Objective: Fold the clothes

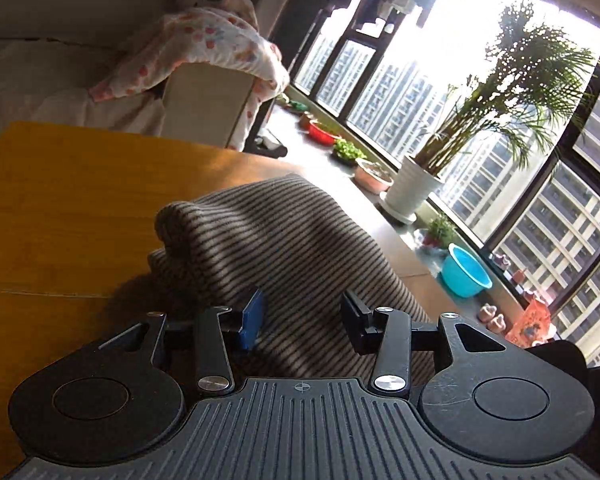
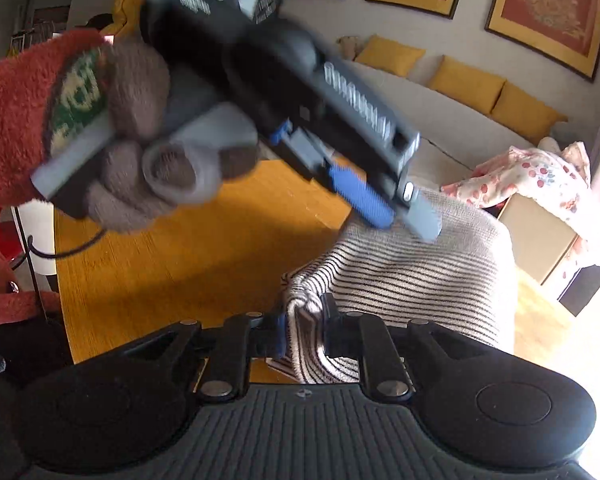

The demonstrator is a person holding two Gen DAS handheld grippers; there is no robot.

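Two grippers at one striped garment [image 2: 412, 276].
Right gripper [image 2: 304, 334] pinches its edge; left gripper [image 1: 302, 322] hovers spread wide above it.

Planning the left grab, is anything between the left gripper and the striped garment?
Nothing visible. The left gripper is open right over the striped garment, bare cloth between its fingers. The right gripper already pinches another part.
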